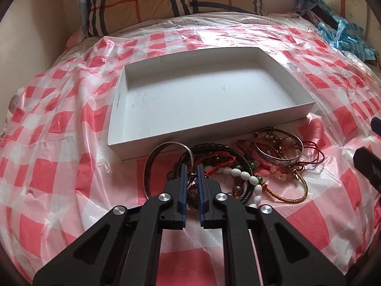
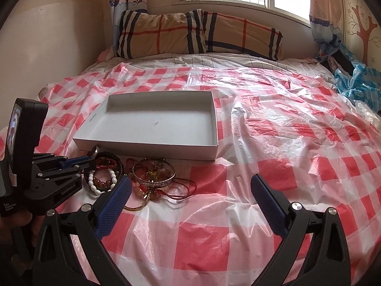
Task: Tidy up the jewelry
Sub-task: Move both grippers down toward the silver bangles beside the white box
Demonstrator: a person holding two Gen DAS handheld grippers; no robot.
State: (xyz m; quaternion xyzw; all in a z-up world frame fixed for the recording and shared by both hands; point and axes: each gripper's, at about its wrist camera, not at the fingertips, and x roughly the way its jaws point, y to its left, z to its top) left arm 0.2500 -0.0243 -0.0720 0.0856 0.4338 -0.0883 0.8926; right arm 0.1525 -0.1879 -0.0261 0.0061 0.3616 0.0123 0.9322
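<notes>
A pile of bracelets (image 1: 240,169) lies on the bed in front of an empty white shallow box (image 1: 204,100). The pile holds a silver bangle (image 1: 277,151), a white bead bracelet (image 1: 247,178), dark bead strands, red cords and a thin metal band (image 1: 152,164). My left gripper (image 1: 191,166) is down in the pile's left side, its jaws nearly closed around thin cords; what it grips is partly hidden. In the right wrist view the pile (image 2: 133,176) and box (image 2: 152,128) sit left of my right gripper (image 2: 190,183), which is open, empty and hovering above the sheet.
A red-and-white checked plastic sheet (image 2: 273,143) covers the bed. Plaid pillows (image 2: 197,33) lie at the head under a window. A blue plastic bag (image 2: 357,81) sits at the far right. A wall runs along the left side.
</notes>
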